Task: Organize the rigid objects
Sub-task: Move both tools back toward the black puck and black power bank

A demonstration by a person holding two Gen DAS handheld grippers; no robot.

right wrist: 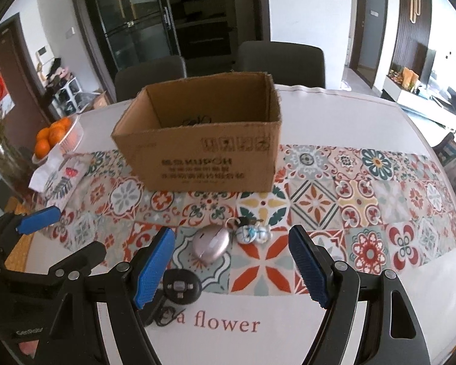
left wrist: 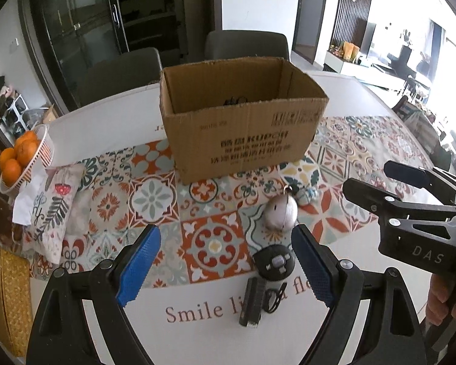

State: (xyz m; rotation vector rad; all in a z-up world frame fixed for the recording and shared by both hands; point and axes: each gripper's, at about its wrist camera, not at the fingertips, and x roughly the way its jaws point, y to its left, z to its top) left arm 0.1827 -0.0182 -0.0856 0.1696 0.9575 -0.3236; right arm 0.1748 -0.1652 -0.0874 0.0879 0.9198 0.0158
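My left tongs (left wrist: 225, 263) stand wide with nothing between the pads, hanging over a round black fob (left wrist: 275, 263) and a dark bar (left wrist: 252, 302) on the surface (left wrist: 106, 121). My right tongs (right wrist: 232, 266) gape too, also empty, above a silver egg-shaped piece (right wrist: 210, 245) and a small patterned trinket (right wrist: 253, 233). Beyond sits the open box (right wrist: 203, 155), something dark inside that I can't quite make out, with oranges (left wrist: 16, 156) far left.

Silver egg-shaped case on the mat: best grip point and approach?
Grip the silver egg-shaped case across its narrow width at the fat middle, coming from above. It lies flat on the patterned mat, and its key ring and charm trail from the far end, so probably avoid that end. Both grippers are open.
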